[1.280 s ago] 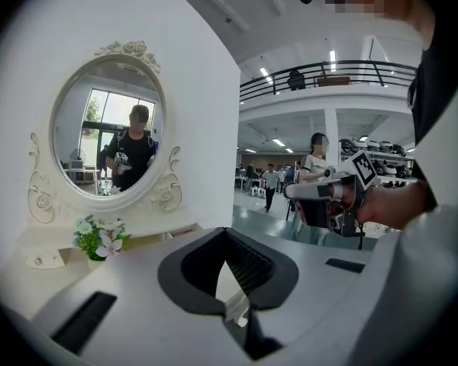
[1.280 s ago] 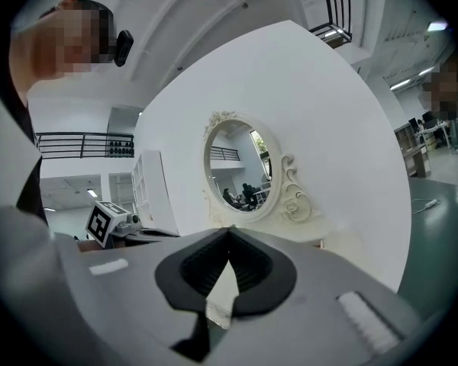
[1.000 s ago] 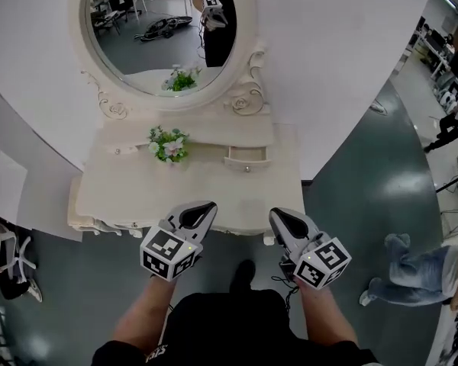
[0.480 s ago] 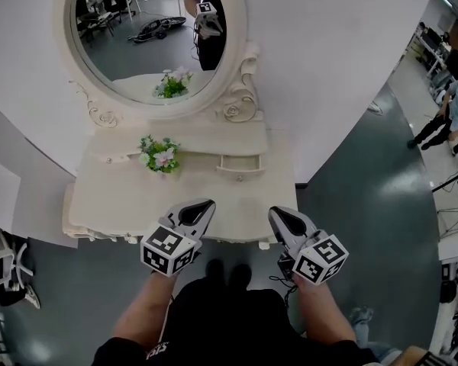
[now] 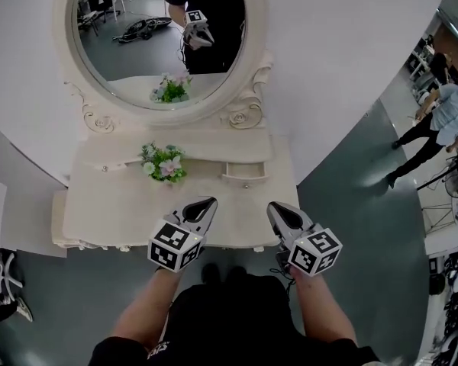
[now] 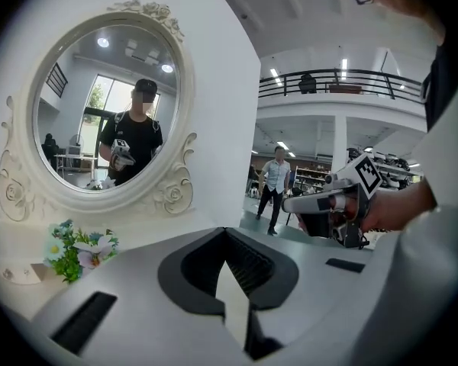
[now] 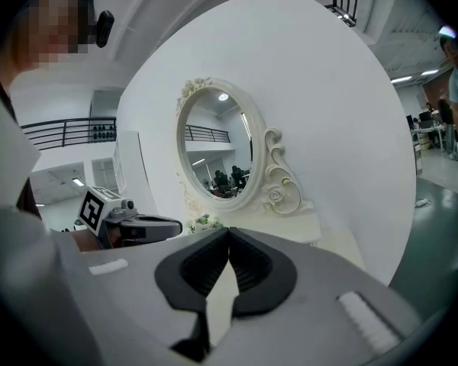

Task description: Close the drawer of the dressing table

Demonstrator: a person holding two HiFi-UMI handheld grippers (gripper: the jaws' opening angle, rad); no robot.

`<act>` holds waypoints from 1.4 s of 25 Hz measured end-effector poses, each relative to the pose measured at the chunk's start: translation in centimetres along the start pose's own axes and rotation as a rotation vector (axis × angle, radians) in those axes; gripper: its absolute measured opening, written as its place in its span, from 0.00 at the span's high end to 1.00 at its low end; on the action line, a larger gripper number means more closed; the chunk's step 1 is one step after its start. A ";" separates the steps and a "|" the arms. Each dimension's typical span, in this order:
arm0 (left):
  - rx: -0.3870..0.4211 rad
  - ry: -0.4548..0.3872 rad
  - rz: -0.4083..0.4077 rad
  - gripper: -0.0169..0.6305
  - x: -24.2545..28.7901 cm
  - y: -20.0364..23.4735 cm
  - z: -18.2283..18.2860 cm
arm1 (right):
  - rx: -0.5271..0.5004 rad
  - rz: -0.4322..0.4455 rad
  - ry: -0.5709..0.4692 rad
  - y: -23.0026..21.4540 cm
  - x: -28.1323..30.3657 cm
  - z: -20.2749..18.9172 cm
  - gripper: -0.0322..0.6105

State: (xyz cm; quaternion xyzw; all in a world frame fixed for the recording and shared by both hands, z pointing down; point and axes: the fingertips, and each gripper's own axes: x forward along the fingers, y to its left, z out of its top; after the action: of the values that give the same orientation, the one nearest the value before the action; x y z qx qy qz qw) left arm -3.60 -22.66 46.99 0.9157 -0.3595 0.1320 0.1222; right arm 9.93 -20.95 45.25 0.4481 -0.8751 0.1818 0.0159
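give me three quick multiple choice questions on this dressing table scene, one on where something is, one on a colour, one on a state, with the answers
1. In the head view, on which side of the drawer does the flower bunch stand?
A) left
B) right
C) inside it

2. What colour is the dressing table?
A) black
B) cream white
C) red

3. How is the right gripper?
A) wide open
B) shut on the drawer knob
C) shut, empty

Answers:
1 A, the flowers show left of the drawer.
2 B, the top and the mirror frame are both cream white.
3 C, its own view shows the jaws together with nothing between them.
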 end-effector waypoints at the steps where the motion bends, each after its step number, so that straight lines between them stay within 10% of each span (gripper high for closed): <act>1: -0.002 -0.002 0.000 0.97 0.1 0.4 0.0 | -0.004 -0.007 0.012 0.1 0.6 -0.3 0.93; 35: -0.105 0.098 0.016 0.97 7.0 5.5 -2.6 | 0.083 -0.168 0.355 -10.0 12.9 -13.0 0.71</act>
State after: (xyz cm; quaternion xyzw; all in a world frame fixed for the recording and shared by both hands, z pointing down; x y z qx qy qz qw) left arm -2.86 -30.14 52.46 0.8976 -0.3667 0.1585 0.1863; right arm 8.31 -32.01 62.88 0.4809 -0.8098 0.2919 0.1666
